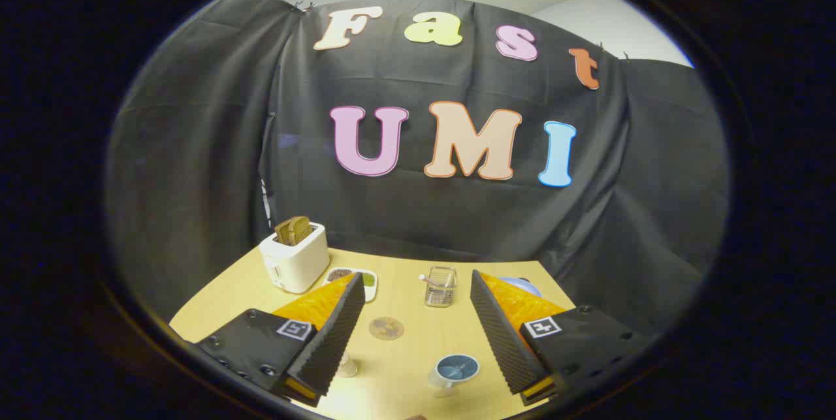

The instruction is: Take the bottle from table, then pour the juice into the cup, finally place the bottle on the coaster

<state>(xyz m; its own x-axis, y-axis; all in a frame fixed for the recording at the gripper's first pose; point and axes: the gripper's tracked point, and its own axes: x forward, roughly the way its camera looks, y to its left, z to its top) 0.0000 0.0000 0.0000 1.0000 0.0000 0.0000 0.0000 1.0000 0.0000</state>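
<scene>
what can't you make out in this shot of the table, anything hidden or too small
- Bottle: in the gripper view only a pale base pokes out past the left finger, which covers the rest.
- Blue dish: mostly behind the right finger.
- Small tray: partly covered by the left finger; contents too small to identify.
- Cup: whether it holds liquid is unclear.
- Coaster: pattern too blurred.
The gripper is open, holding nothing.

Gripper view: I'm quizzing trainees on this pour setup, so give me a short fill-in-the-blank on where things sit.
1. The tool has its fingers ____, with nothing between them.
2. The round coaster lies on the ____ table.
3. Bread sticks out of the white ____ by the booth wall.
4. The mug sits nearer the fingers than the ____ basket.

Missing words: open; wooden; toaster; wire
</scene>
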